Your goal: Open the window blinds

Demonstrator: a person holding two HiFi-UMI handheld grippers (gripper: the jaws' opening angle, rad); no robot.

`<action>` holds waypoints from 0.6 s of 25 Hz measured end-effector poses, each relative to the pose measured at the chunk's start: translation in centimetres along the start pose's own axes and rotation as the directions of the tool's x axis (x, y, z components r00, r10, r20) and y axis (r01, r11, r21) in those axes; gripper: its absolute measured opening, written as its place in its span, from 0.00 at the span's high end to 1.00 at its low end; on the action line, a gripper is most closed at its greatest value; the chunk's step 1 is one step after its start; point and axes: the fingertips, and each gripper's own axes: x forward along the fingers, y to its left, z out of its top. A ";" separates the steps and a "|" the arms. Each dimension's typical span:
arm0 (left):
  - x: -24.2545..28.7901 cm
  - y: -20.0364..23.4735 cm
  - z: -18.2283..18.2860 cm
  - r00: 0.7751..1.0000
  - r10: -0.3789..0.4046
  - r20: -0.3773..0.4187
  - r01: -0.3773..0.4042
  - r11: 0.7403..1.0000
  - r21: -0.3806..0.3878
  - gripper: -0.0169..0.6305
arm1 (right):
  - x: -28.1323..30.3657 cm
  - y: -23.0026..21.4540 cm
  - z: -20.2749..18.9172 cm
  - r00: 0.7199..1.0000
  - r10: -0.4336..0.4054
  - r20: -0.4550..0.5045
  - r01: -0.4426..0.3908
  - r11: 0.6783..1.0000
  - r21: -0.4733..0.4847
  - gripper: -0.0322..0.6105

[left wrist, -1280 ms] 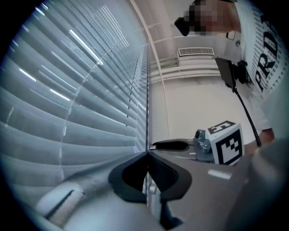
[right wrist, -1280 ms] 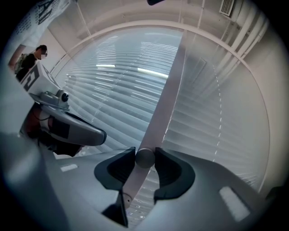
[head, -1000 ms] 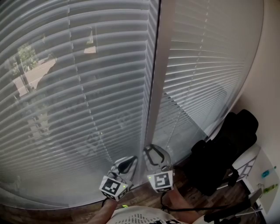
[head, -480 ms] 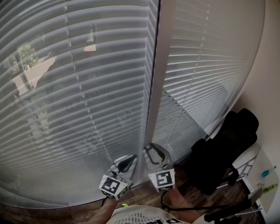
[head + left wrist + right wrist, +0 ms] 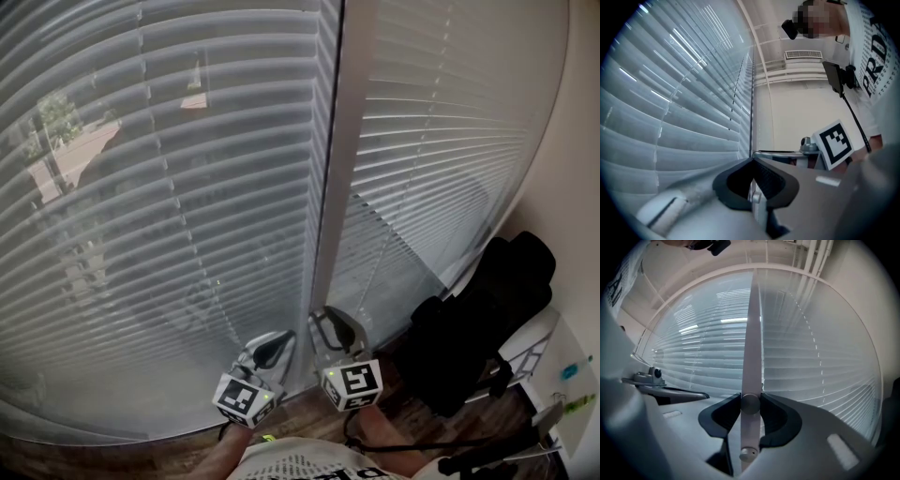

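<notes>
White horizontal-slat window blinds (image 5: pixel 169 187) cover the glass ahead; their slats look thin, light and easily bent, so best left alone. The sound hold is the pale, stiff plastic tilt wand (image 5: pixel 751 343), which looks smooth and may slip under a twist. The right gripper (image 5: pixel 751 405) has its fingers clamped low on it. The left gripper (image 5: pixel 752 161) sits just beside, fingertips together, nothing plainly held. A bulky black chair (image 5: pixel 478 319) stands well right, out of the way.

Bag: a black bag (image 5: pixel 478 319) sits slumped at the right, near the wall.
Floor: dark wood planks (image 5: pixel 309 427) run along the bottom.
Wall: plain beige (image 5: pixel 574 169), on the right.
Vent: a white slatted grille (image 5: pixel 803 55), high up.
</notes>
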 end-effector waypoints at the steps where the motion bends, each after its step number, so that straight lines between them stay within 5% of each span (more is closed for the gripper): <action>1: 0.0 0.0 0.0 1.000 0.000 0.001 0.000 1.000 -0.001 0.99 | 0.0 0.0 0.0 1.000 0.000 0.000 0.000 1.000 0.019 0.74; 9: -0.3 0.1 0.0 1.000 -0.005 0.000 0.005 1.000 -0.003 0.99 | 0.0 -0.2 -0.1 1.000 -0.011 -0.006 0.012 0.991 0.135 0.74; 15: -0.5 0.1 0.3 1.000 0.007 -0.005 -0.007 1.000 -0.002 0.99 | -0.1 -0.4 -0.6 1.000 -0.012 -0.013 0.016 0.948 0.317 0.74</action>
